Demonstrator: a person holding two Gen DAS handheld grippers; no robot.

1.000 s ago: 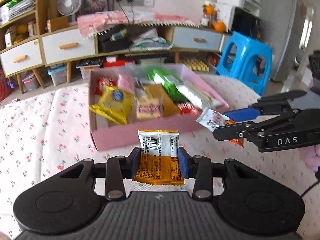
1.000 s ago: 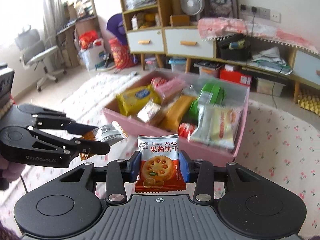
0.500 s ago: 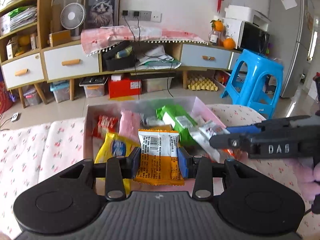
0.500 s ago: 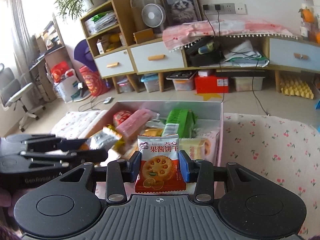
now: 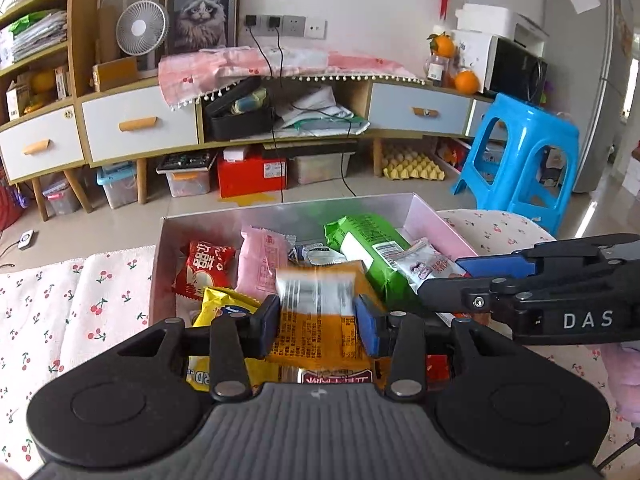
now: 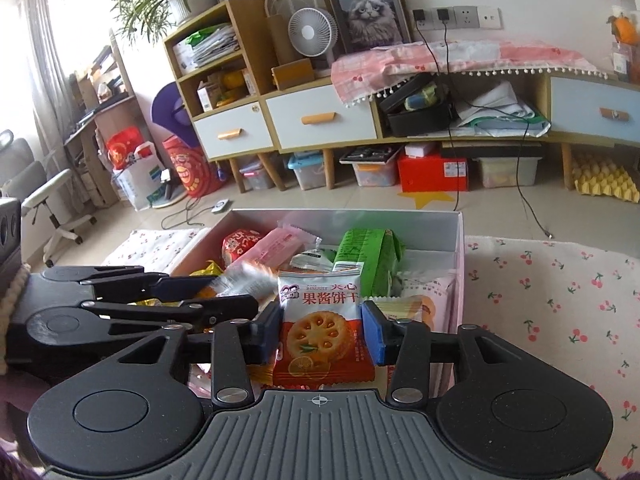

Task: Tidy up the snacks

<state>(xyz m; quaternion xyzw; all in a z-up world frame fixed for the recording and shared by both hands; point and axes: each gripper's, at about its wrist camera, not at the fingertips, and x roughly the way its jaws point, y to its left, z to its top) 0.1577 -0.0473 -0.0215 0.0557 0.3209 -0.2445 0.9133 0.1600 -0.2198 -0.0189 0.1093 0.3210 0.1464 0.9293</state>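
A pink box [image 5: 440, 224] on the cherry-print cloth holds several snack packs: red, pink, green, yellow. My left gripper [image 5: 316, 322] is over the box with an orange and white snack packet [image 5: 316, 320] between its fingers; the packet is blurred and the fingers look slightly parted. My right gripper [image 6: 322, 330] is shut on a red and white biscuit packet [image 6: 322, 332], also over the box [image 6: 460, 240]. Each gripper shows in the other's view: the right one [image 5: 448, 280], the left one [image 6: 236, 292].
A low cabinet with drawers [image 5: 136, 128] and storage bins stand behind the box. A blue stool [image 5: 524, 160] stands at the right. The cherry-print cloth [image 6: 560, 300] spreads on both sides of the box.
Both grippers have moved forward from the near side of the box to over it. The orange packet in the left gripper now looks blurred and its fingers seem wider apart.
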